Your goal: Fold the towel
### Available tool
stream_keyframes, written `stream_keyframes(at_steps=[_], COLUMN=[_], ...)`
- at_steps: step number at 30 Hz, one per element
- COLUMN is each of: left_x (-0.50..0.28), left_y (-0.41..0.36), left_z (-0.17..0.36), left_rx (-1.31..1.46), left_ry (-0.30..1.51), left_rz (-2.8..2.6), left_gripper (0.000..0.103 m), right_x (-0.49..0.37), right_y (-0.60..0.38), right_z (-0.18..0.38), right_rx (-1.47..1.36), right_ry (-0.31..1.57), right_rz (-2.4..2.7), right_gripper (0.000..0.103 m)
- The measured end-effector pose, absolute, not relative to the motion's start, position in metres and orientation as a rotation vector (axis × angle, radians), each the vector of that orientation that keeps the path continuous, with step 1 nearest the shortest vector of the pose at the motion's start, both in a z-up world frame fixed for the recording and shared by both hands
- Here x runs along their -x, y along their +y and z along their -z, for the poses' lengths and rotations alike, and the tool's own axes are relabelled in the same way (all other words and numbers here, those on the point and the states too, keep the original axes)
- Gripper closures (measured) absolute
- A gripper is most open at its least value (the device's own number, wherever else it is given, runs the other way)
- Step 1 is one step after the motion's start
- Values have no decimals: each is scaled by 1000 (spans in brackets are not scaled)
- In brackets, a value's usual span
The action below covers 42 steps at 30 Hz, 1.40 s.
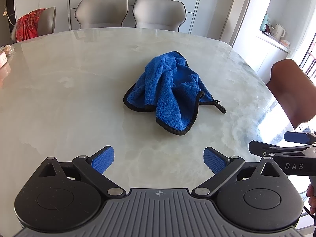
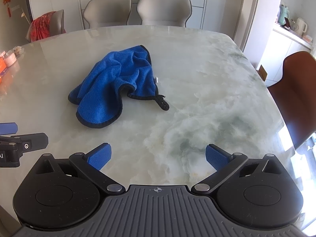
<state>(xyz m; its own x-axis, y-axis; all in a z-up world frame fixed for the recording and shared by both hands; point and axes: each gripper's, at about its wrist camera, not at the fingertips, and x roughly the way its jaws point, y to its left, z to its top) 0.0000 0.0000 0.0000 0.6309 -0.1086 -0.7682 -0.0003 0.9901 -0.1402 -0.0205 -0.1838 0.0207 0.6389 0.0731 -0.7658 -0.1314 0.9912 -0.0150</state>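
A blue towel with black edging lies crumpled in a heap on the marble table. A black hanging loop sticks out at its near right corner. My left gripper is open and empty, hovering near the table's front edge, short of the towel. In the right wrist view the towel lies ahead and to the left, with its loop toward me. My right gripper is open and empty, also short of the towel. Each gripper shows at the edge of the other's view.
Two grey chairs stand at the far side. A chair with a red cloth stands far left and a brown chair at the right. Small pink containers sit at the table's left edge. Cabinets line the back wall.
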Motion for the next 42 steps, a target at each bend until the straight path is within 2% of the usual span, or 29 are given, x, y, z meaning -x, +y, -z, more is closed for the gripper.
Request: stream_keyframes(at_steps=[42], left_x=[-13], left_y=[6], left_z=[6], left_rx=[127], left_ry=[926], left_rz=[84], left_gripper=[3], right_x=[12], right_y=[-177], right_z=[-19], right_rx=[104], right_ry=[902], right_rz=[-124], right_gripper=[0])
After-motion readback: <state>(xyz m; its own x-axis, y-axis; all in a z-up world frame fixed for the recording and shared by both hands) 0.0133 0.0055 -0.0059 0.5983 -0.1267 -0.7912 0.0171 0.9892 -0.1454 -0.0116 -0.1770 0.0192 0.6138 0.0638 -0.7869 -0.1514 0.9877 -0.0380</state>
